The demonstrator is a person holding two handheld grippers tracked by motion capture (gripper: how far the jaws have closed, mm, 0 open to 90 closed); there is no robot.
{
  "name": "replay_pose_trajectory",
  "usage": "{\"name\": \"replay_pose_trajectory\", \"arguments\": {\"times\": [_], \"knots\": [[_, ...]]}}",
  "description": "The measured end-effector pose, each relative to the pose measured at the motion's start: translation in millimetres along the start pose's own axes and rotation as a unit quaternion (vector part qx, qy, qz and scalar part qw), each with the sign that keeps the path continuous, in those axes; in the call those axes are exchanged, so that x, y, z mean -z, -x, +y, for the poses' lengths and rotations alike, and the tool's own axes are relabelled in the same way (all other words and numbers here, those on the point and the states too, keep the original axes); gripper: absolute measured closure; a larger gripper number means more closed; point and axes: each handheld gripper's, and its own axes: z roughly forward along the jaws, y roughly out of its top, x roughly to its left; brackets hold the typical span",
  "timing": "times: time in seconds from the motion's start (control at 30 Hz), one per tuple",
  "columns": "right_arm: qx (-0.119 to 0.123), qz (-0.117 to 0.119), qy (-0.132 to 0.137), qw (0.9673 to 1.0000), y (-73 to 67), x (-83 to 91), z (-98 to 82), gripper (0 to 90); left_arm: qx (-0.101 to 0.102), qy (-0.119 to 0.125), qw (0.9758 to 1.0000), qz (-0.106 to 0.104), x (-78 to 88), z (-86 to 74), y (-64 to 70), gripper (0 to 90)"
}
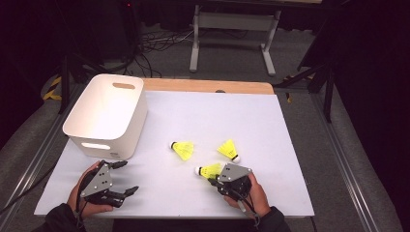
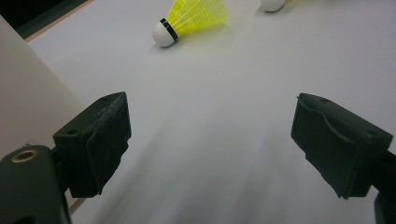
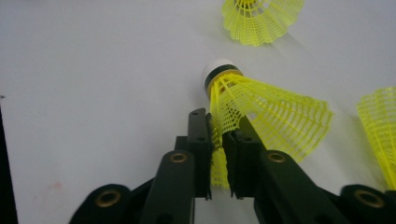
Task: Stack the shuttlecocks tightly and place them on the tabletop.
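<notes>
1. Right gripper at the near right of the table: jaws pinched tight on the skirt edge of the nearest shuttlecock, mesh crushed between the pads.
2. Left gripper at the near left, just in front of the bin: jaws spread wide, nothing between them.
3. Held shuttlecock lying on the table, long axis roughly level, cork pointing left toward the bin, skirt flaring right into the jaws.
4. For a clean lift: raise straight up, slowly; grip is only on thin mesh, likely to slip or tear with a jerk.
5. Keep the cork hanging low during the carry to the bin, then release above the opening.
6. Farther off: second shuttlecock mid-table, cork left; third to its right, cork toward the near right.
</notes>
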Motion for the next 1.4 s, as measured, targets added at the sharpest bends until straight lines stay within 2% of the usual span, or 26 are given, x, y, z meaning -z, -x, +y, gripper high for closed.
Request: {"name": "replay_pose_trajectory", "arguments": {"times": [0.13,0.27,0.47,0.8,0.97,1.4], "knots": [[-0.004,-0.011,0.003,0.9999,2.7,-3.8,6.7,89.2,0.0,0.0,1.0,-0.001,0.0,-0.1,-0.2,12.8],[-0.016,-0.015,0.02,0.9996,9.2,-6.3,15.7,89.3,0.0,0.0,1.0,-0.002,-0.3,-0.1,0.0,12.8],[-0.022,-0.028,0.032,0.9988,18.2,-22.9,36.5,89.4,0.0,0.0,1.0,-0.003,0.1,-0.3,-0.1,12.8],[-0.029,-0.036,0.022,0.9987,28.6,-44.8,51.0,89.3,0.0,0.001,1.0,-0.007,-0.2,-0.4,0.1,12.9],[-0.041,-0.026,0.02,0.9986,37.5,-52.8,56.3,89.1,0.001,0.001,1.0,-0.008,-0.8,-0.6,0.5,13.0],[-0.052,-0.015,0.021,0.9983,49.7,-67.7,64.4,88.4,0.001,0.0,0.9999,-0.012,-1.5,-0.7,0.4,13.1]]}}
